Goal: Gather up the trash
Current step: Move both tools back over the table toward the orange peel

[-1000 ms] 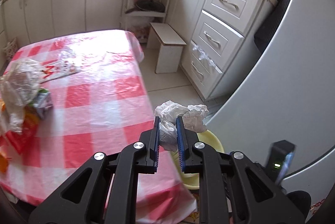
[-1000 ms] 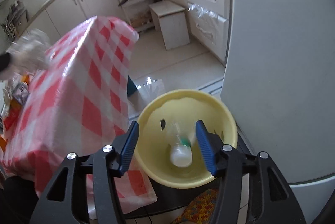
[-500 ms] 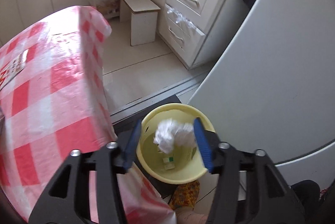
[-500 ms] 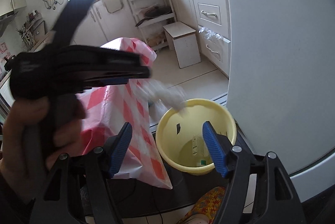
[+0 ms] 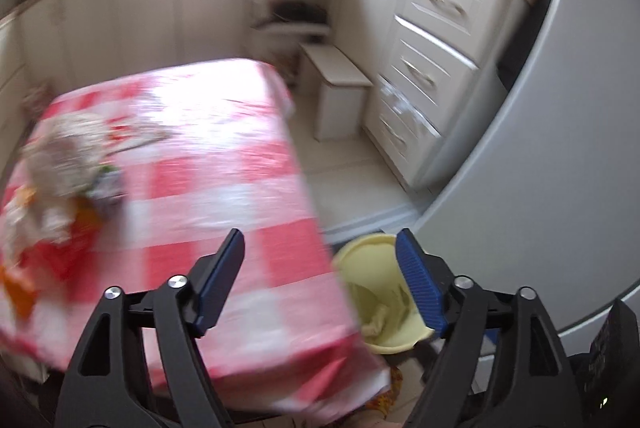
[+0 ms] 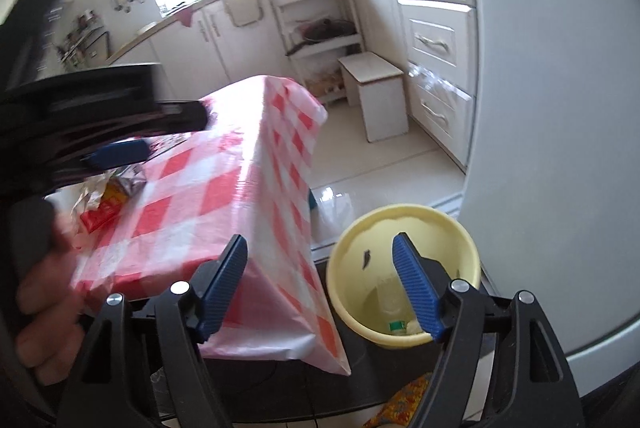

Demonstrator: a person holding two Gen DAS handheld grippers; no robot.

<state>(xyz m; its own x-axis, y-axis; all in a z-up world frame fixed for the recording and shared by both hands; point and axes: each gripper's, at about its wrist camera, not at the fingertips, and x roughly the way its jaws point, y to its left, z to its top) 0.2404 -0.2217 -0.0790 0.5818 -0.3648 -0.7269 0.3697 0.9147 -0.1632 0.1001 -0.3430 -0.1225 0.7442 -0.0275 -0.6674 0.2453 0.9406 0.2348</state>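
The yellow bin (image 5: 372,256) stands on the floor beside the table's near corner, with crumpled white paper (image 5: 378,320) lying inside it. My left gripper (image 5: 319,240) hangs above the table's edge; its jaws are opening and nothing is between them. A blurred heap of wrappers and bags (image 5: 60,156) lies on the table's left side. In the right wrist view, my right gripper (image 6: 320,242) hovers above the bin (image 6: 404,216), jaws opening, empty. Small trash (image 6: 396,326) lies at the bin's bottom. The left gripper (image 6: 176,134) shows at left, over the wrappers (image 6: 104,196).
A red-and-white checked cloth covers the table (image 6: 224,180). A grey fridge wall (image 6: 552,108) stands right of the bin. A small white stool (image 6: 376,100) and white drawers (image 6: 436,40) lie beyond on the tiled floor. A hand (image 6: 44,288) holds the left gripper.
The left gripper let go of the crumpled white paper over the bin, opened wide and swung back toward the table. The right gripper drew up and away from the bin, opening wider.
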